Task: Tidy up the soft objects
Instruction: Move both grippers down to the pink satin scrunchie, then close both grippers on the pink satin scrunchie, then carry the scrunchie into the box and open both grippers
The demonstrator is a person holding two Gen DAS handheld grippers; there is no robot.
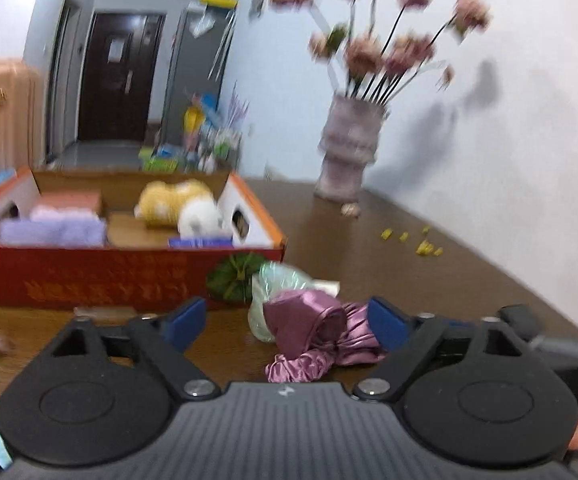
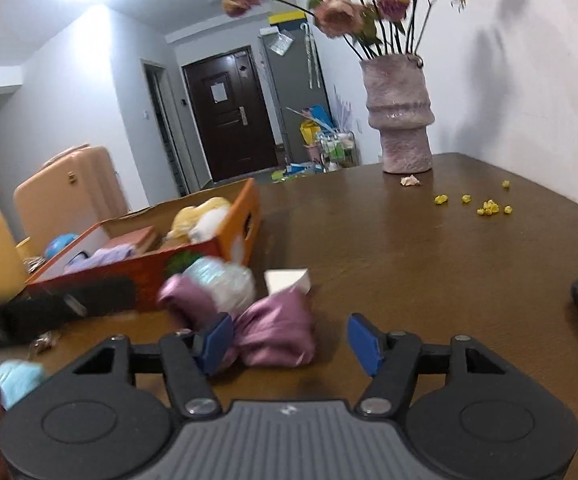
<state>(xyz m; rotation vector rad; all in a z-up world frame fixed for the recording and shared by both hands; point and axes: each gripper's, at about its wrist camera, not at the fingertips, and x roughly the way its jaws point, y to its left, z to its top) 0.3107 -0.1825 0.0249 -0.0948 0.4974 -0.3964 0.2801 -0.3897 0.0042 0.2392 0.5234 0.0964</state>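
Task partly done, I judged: purple towel (image 1: 51, 232), yellow plush (image 1: 171, 202) and white plush (image 1: 203, 220) already lay in cardboard box (image 1: 125, 280). Left outside: mauve satin cloth (image 1: 313, 332), clear bag (image 1: 275, 280), green item (image 1: 233, 274), all on table (image 1: 429, 280) just beside box's near wall, well away from table's edges. Cloth bunched, long axis roughly across my view, no clear pointing end. My left gripper (image 1: 289, 326) apart, cloth between, not pinched. My right gripper (image 2: 293, 340) apart too, straddling cloth, nothing clamped.
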